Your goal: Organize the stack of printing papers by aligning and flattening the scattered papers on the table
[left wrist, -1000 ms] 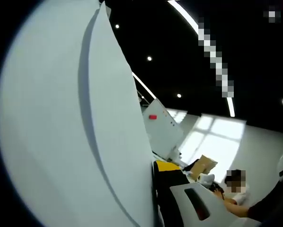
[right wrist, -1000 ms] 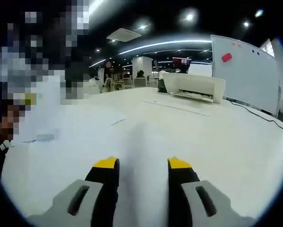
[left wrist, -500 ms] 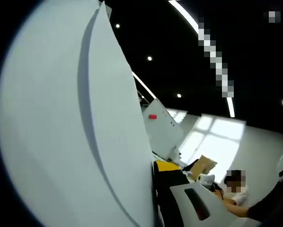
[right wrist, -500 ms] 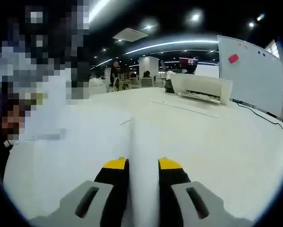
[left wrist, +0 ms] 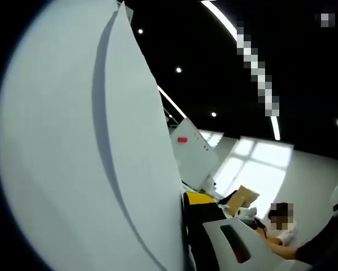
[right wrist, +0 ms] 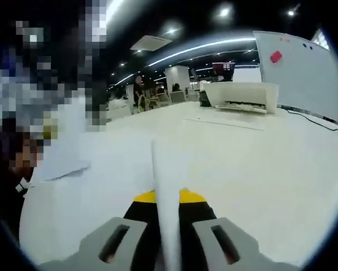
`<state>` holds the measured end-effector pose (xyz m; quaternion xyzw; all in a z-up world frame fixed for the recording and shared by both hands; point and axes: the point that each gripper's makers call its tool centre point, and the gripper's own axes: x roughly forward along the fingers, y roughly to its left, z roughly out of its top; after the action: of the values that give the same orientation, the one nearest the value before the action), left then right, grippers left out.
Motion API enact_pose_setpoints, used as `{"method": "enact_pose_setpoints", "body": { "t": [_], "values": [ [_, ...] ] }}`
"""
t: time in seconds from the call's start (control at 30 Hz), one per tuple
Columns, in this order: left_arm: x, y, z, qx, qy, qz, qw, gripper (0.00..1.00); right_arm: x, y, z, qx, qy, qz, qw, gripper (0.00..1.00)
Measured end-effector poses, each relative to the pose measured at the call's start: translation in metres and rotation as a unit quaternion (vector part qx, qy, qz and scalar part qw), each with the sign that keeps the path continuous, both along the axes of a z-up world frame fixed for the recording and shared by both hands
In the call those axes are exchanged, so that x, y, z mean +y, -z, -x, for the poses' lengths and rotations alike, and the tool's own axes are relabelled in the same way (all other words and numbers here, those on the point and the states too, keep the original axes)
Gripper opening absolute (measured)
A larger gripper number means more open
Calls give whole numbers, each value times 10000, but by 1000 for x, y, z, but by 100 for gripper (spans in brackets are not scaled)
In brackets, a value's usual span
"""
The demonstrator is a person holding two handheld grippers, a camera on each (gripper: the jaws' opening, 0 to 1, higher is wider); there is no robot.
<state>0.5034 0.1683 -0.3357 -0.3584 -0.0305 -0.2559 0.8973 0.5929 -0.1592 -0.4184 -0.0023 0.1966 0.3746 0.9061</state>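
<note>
A stack of white printing papers (left wrist: 73,158) stands upright in the left gripper view, with a shadowed step between two sheets. My left gripper (left wrist: 183,204) grips its edge: the yellow-tipped right finger (left wrist: 200,199) presses against the paper, and the other finger is hidden behind the sheets. In the right gripper view the same white paper (right wrist: 164,169) runs edge-on from the jaws up toward the table. My right gripper (right wrist: 168,197) is shut on it, both yellow pads tight against the sheet.
A cream table (right wrist: 259,164) spreads ahead, with a loose sheet (right wrist: 64,164) at left and another (right wrist: 231,123) before a white printer (right wrist: 241,96). A whiteboard (right wrist: 302,65) stands at the right. A seated person (left wrist: 282,228) and a cardboard box (left wrist: 245,196) show behind the left gripper.
The right gripper's jaws have come together from wide apart and now pinch the paper edge; its view has shifted a little. The left gripper view is unchanged.
</note>
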Motion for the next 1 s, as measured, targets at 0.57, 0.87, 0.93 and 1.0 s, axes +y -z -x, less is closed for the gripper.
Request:
{"method": "enact_pose_setpoints", "body": {
  "t": [0.57, 0.87, 0.93, 1.0],
  "values": [
    [2, 0, -1, 4, -21, 12, 10000, 8, -5, -26, 5, -234, 254, -659, 9972, 0],
    [2, 0, -1, 13, -32, -7, 10000, 8, -28, -46, -16, -339, 362, -1434, 9884, 0],
    [2, 0, -1, 12, -35, -9, 10000, 8, -31, -49, -19, -382, 382, -1542, 9866, 0],
    [2, 0, -1, 15, -36, -5, 10000, 8, -34, -53, -21, -428, 433, -1621, 9849, 0]
  ]
}}
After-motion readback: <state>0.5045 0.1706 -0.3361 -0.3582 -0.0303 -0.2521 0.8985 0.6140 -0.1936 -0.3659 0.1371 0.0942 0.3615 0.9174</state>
